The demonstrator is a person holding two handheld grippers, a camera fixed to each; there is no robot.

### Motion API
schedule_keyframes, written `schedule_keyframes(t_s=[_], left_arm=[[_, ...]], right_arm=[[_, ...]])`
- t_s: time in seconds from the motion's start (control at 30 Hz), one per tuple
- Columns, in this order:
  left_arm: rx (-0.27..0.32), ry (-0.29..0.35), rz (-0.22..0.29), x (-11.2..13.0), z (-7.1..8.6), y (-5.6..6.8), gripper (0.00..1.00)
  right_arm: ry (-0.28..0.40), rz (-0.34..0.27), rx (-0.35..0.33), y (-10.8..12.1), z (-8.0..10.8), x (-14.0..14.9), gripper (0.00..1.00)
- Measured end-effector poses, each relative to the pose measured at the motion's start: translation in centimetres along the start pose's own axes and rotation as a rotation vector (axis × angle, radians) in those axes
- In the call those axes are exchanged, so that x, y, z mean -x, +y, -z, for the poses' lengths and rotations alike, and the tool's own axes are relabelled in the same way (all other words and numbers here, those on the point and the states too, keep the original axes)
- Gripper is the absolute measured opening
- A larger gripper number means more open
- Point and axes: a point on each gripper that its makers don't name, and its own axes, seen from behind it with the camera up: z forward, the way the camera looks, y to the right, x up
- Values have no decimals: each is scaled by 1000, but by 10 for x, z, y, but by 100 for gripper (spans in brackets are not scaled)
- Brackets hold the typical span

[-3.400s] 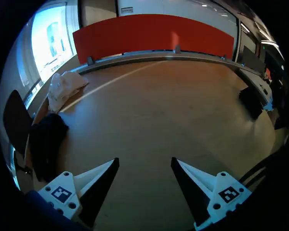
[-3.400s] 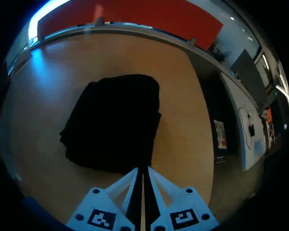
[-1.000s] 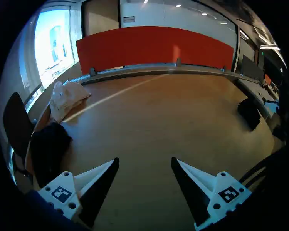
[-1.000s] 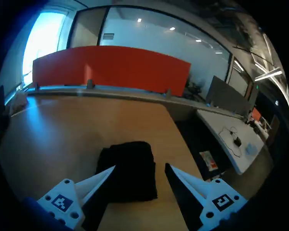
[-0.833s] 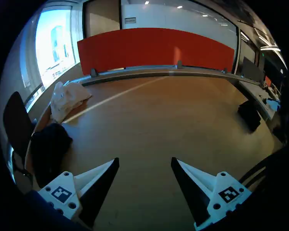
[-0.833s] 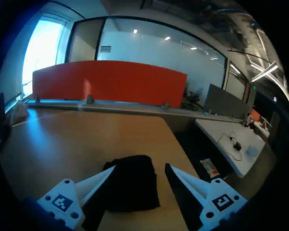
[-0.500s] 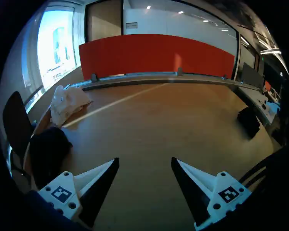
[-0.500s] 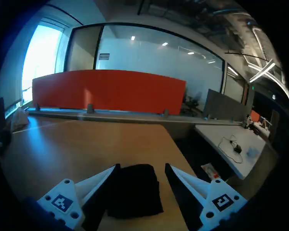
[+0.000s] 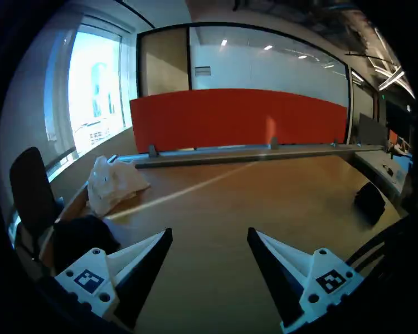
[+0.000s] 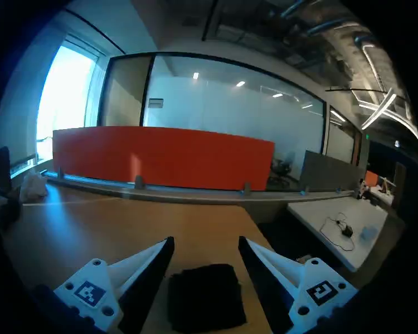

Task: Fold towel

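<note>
A folded black towel lies flat on the wooden table, low between my right gripper's fingers in the right gripper view. My right gripper is open above it and holds nothing. The same towel is a small dark block near the table's right edge in the left gripper view. My left gripper stands open over bare wood, far from that towel. Another dark bundle of cloth lies at the table's left end, beside my left finger.
A crumpled white cloth rests on the left part of the table. A red partition runs along the far edge. A dark chair stands at the left. A white desk stands beyond the table's right edge.
Both grippers have tilted up and drawn back. The black towel has slid lower between the right fingers. Earlier the right gripper was shut at the towel's edge; it is open now.
</note>
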Motion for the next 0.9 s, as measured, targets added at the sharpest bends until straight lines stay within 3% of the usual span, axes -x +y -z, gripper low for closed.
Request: schedule_keyframes(t_s=[0.47, 0.9], left_arm=[[-3, 205, 70, -62, -1, -10, 100], [10, 259, 88, -83, 1, -13, 100]], right_arm=[[78, -20, -58, -40, 7, -38, 91], [111, -30, -98, -86, 10, -65, 92]])
